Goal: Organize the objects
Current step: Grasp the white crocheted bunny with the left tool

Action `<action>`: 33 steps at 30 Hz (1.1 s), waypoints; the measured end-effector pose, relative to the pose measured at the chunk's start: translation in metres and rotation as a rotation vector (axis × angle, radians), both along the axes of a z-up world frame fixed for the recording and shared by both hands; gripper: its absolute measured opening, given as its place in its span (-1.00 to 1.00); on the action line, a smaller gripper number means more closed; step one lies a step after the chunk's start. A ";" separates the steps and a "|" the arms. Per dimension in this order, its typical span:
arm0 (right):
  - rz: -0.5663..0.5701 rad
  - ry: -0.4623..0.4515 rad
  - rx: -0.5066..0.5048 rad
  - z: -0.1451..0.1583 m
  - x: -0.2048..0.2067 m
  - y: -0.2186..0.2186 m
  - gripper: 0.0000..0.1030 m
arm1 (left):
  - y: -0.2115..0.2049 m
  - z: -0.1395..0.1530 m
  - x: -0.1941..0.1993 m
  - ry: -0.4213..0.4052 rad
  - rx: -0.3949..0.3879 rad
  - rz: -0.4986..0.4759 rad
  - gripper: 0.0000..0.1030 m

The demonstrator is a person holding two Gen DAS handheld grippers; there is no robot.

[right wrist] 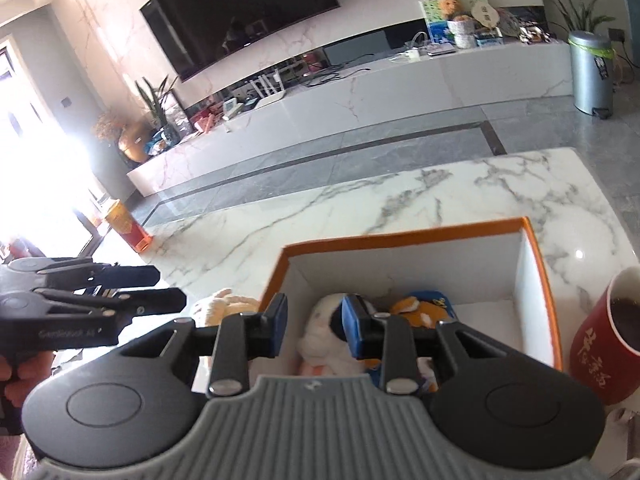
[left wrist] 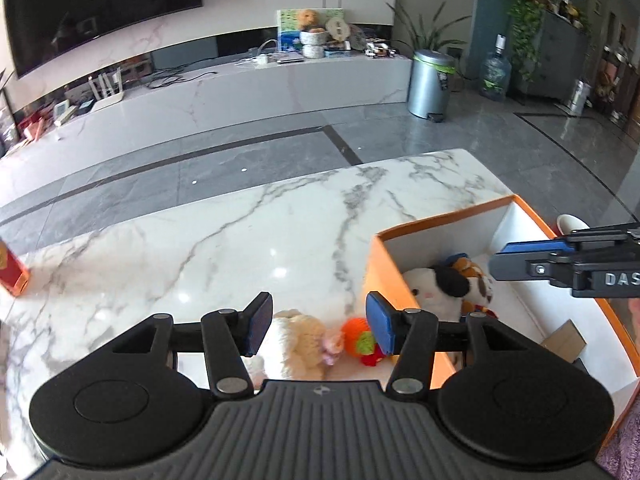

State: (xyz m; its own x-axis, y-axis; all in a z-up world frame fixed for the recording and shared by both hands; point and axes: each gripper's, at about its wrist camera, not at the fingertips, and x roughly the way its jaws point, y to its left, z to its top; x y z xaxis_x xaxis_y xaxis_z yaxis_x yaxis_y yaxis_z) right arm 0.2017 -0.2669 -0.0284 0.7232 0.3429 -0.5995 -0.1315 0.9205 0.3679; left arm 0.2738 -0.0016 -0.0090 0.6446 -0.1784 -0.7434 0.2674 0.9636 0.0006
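My left gripper (left wrist: 320, 328) hangs open above the marble table (left wrist: 224, 248), nothing pressed between its blue pads. Under the gap lie a cream plush toy (left wrist: 298, 342) and a small orange, red and green knit toy (left wrist: 358, 340), both just left of an orange box (left wrist: 380, 272). Inside the box lie a white plush with a black patch (right wrist: 326, 332) and an orange and white plush (right wrist: 412, 308). My right gripper (right wrist: 314, 322) hovers over the box, open, with the white plush seen below the gap. The cream plush (right wrist: 224, 304) stays outside the box wall (right wrist: 400, 238).
A red mug (right wrist: 604, 344) holding dark liquid stands right of the box. A red carton (right wrist: 130, 230) sits at the table's far left edge. A piece of cardboard (left wrist: 564, 340) lies in the box. Bare marble stretches beyond the toys. Floor, a TV bench and a grey bin (left wrist: 430, 82) lie beyond.
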 end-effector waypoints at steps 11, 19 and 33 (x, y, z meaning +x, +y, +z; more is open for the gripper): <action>0.270 0.082 -0.320 0.002 0.045 0.121 -0.36 | 0.068 -0.036 -0.007 0.083 -0.097 0.099 0.18; 0.292 0.191 -0.575 -0.047 0.102 0.156 -0.63 | 0.090 -0.064 0.000 0.141 -0.232 0.150 0.14; 0.363 0.322 -0.531 -0.077 0.127 0.173 -0.81 | 0.107 -0.081 0.019 0.205 -0.382 0.239 0.28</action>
State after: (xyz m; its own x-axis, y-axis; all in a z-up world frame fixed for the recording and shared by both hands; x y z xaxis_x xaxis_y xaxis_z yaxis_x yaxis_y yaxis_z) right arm 0.3286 -0.0943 -0.1051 0.3777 0.1308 -0.9167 -0.4239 0.9046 -0.0456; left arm 0.2932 0.1052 -0.0904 0.5482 -0.3279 -0.7694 -0.0030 0.9191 -0.3939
